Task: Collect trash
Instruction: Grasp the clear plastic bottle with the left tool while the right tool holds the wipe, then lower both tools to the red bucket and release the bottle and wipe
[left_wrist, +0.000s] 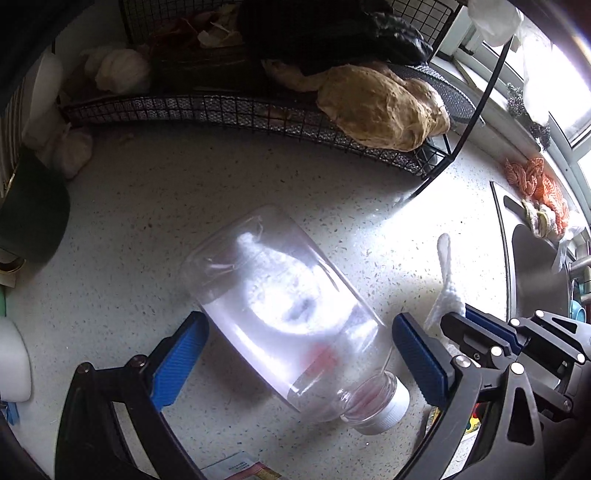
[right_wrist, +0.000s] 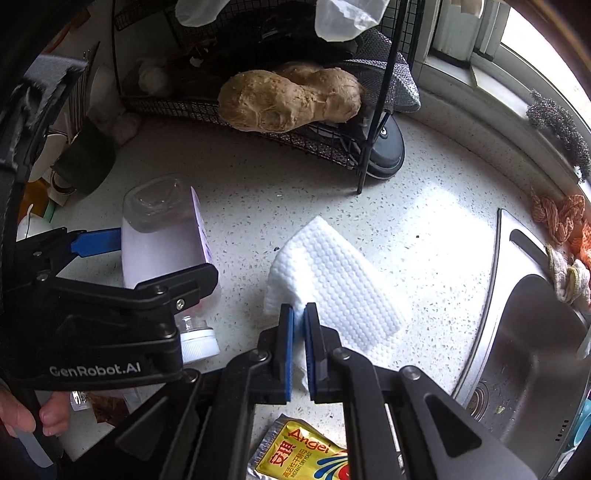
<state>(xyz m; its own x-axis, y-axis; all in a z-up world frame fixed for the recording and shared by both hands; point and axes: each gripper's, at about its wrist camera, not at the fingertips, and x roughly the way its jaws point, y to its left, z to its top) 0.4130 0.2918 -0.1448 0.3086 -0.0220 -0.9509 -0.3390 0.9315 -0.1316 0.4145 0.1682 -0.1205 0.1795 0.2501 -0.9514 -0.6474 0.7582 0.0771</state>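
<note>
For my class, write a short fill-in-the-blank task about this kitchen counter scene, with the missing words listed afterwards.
1. The right tool is shut on a white ____.
2. The clear plastic bottle lies on its ____ between the open fingers of the left tool.
3. The bottle's cap is ____ in colour.
4. The ginger root rests on a black wire ____.

Missing words: paper towel; side; white; rack

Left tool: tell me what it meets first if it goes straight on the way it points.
Likely the clear plastic bottle, lying on its side on the counter between the open fingers of the left tool. Depth is uncertain.
</note>
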